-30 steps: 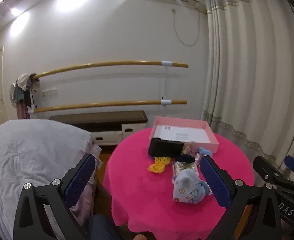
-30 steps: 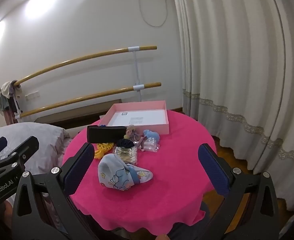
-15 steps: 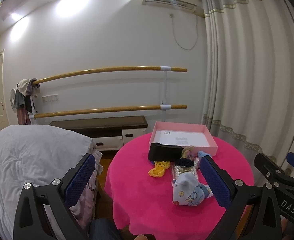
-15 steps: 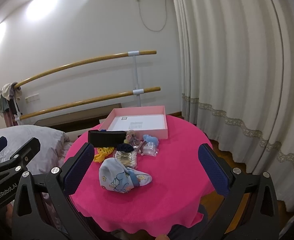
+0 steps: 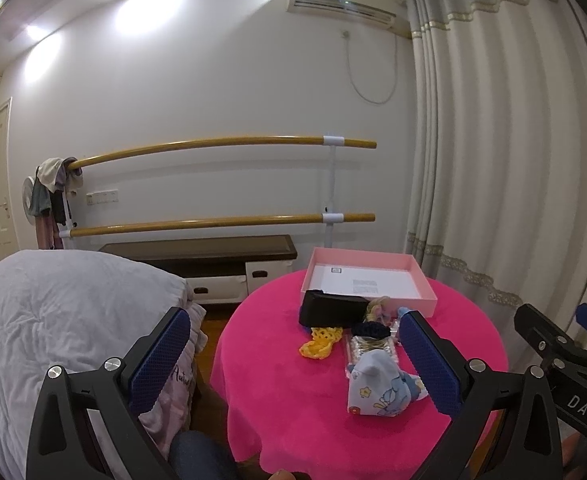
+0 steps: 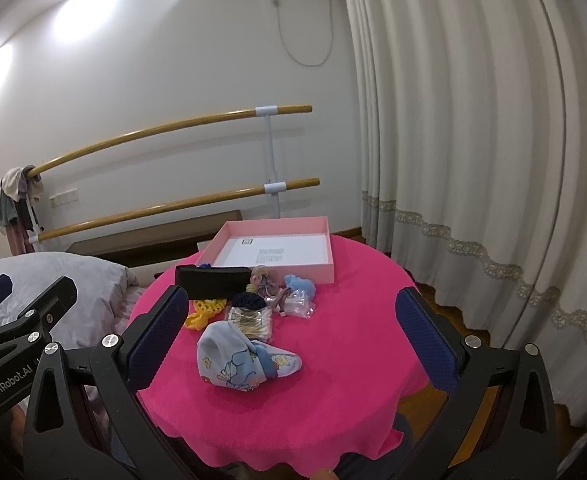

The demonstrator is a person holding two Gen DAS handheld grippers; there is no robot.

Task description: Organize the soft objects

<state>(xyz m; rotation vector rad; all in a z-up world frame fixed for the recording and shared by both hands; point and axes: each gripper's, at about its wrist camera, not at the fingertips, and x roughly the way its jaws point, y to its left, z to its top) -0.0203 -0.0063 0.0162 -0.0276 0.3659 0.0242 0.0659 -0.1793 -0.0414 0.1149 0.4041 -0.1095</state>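
Your left gripper (image 5: 293, 356) hangs with its blue-padded fingers spread wide and nothing between them, held above the near left edge of the round table (image 5: 293, 408) with its bright pink cloth; your right gripper (image 6: 289, 332) is just as wide apart and empty, raised over the table's near side. The soft things lie clustered around the middle of the table: nearest to you is a pale blue cartoon-print baby hat (image 6: 241, 360), lying crumpled on its side. Just beyond it sits a clear packet of cotton swabs (image 6: 251, 318), with a dark navy scrunchie (image 6: 247, 300) touching its far edge. To the left of those lies a yellow crocheted piece (image 6: 203, 310), partly tucked under a long black case (image 6: 213, 282) that lies across the table. Right of the case are a pinkish hair tie bundle (image 6: 263, 278), a fluffy light blue item (image 6: 301, 282) and a small clear bag (image 6: 299, 304), all close together. At the far side rests the open pink box (image 6: 329, 252), white inside and holding nothing but a printed label, its near wall just beside the case. A grey-covered bed (image 5: 53, 320) stands to the left of the table, and cream curtains (image 6: 473, 140) hang at the right
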